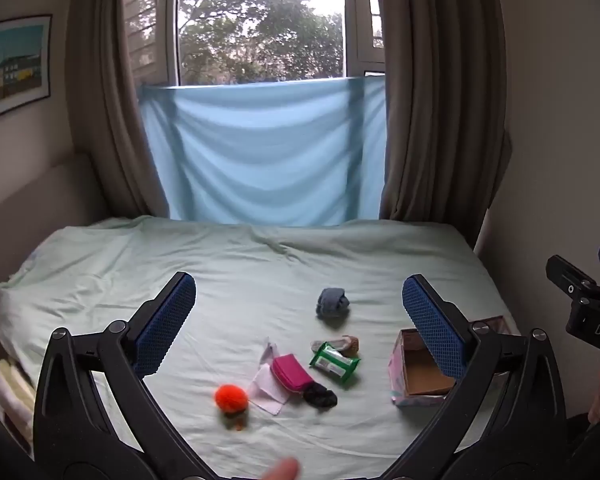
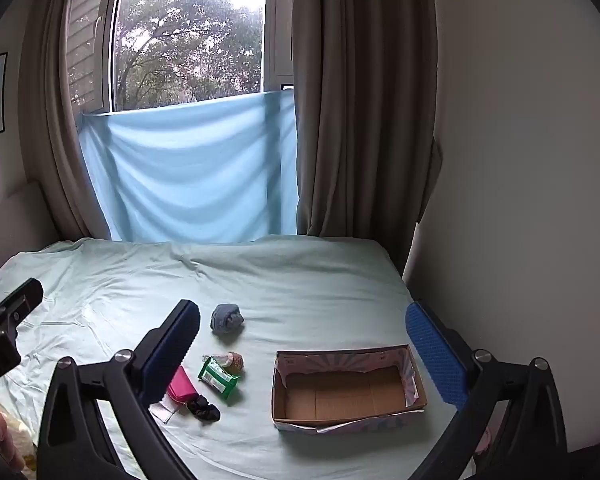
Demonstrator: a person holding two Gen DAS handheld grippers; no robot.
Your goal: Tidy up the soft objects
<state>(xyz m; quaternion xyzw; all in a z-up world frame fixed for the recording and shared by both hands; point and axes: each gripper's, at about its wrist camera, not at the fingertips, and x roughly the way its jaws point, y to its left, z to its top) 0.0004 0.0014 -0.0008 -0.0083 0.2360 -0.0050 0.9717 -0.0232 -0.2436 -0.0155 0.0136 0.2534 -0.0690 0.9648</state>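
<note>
Overhead, both tongs point(image 1: 298, 312) point(image 2: 304, 334) gaping, empty, fuzzy orange pompom point(image 1: 231, 398), possibly balled grey sock point(image 2: 226, 319), cardboard box point(image 2: 346, 416)

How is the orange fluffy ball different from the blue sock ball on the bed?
The orange pom-pom is bright and fuzzy; the blue sock ball is dull grey-blue, with smooth folded cloth. The pom-pom lies nearest the camera at the left end of the pile, while the sock ball sits farthest back, alone. The pom-pom is round; the sock ball is lumpier. Both are soft, rest on the green sheet, and are outside the box.
</note>
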